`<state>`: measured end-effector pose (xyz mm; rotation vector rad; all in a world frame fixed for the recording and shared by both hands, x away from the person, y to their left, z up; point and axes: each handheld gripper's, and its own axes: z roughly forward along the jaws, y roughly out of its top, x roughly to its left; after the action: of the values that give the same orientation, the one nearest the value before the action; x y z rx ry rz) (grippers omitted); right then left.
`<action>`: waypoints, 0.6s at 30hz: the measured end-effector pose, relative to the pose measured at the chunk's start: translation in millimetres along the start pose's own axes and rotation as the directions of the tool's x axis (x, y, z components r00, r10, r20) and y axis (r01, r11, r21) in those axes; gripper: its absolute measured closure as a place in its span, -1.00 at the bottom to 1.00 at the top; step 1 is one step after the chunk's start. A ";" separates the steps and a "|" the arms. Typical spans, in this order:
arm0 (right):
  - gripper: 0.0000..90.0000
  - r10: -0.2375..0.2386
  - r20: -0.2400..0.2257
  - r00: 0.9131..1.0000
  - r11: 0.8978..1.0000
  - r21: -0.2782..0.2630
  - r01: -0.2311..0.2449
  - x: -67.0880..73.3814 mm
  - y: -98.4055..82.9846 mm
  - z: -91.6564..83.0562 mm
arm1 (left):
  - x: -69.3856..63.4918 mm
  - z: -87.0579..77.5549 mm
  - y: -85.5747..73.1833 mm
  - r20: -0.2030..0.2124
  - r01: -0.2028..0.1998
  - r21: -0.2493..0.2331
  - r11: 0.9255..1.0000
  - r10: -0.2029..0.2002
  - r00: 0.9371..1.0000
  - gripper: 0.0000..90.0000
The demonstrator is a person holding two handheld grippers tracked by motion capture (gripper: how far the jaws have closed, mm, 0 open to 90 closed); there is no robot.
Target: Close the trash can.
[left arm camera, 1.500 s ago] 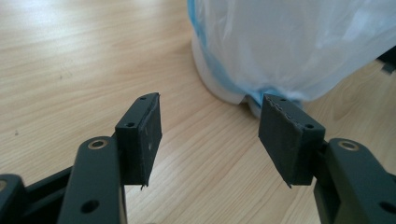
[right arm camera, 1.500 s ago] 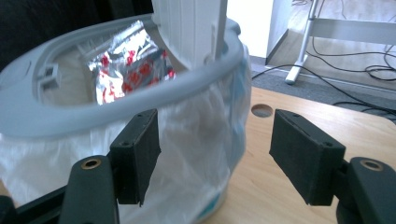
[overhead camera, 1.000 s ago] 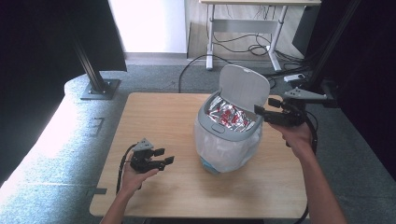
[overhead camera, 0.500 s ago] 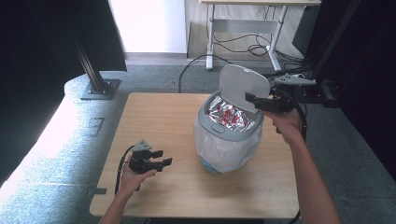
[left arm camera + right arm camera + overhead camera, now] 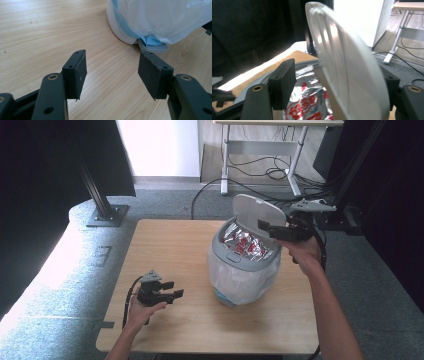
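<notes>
A grey-rimmed bin [image 5: 245,270] lined with a white plastic bag stands right of the table's middle. Its lid [image 5: 255,212] is tipped up at the back. Silver and red wrappers [image 5: 245,242] fill the top of the bin. My right gripper [image 5: 267,227] is at the lid's right side. In the right gripper view its jaws straddle the lid [image 5: 347,62] edge-on, open; the left pad [image 5: 284,82] stands apart from it. My left gripper [image 5: 172,290] rests low over the table, left of the bin, jaws open and empty [image 5: 112,72], facing the bin's base [image 5: 125,35].
The bin's foot pedal [image 5: 152,47] sticks out at its base toward my left gripper. Bare wooden table [image 5: 170,245] lies left and in front of the bin. Behind the table are a black stand [image 5: 102,207], a desk frame [image 5: 295,155] and floor cables.
My right gripper has moved left and slightly up, from beside the bin to the raised lid, which now sits between its jaws. The left gripper has stayed put.
</notes>
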<state>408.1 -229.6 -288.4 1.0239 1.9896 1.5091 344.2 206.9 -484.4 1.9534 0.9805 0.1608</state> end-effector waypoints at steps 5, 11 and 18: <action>-0.36 -0.021 -0.031 0.999 1.000 0.007 0.021 12.4 -6.5 -3.3 | -0.8 0.5 -0.3 0.001 -0.001 0.004 1.000 0.001 1.000 -0.11; -0.40 -0.043 -0.068 0.997 0.998 0.034 0.045 29.2 -17.3 -6.2 | -1.2 0.9 -1.2 0.003 0.000 0.009 1.000 0.000 1.000 -0.11; -0.42 -0.046 -0.118 0.992 0.996 0.066 0.054 40.2 -27.1 -4.7 | -1.0 3.2 -3.4 0.008 0.003 0.020 1.000 -0.003 1.000 -0.11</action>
<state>371.5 -205.1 -309.1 0.9244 2.1456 1.5142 343.0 205.0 -488.6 1.9689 0.9836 0.1420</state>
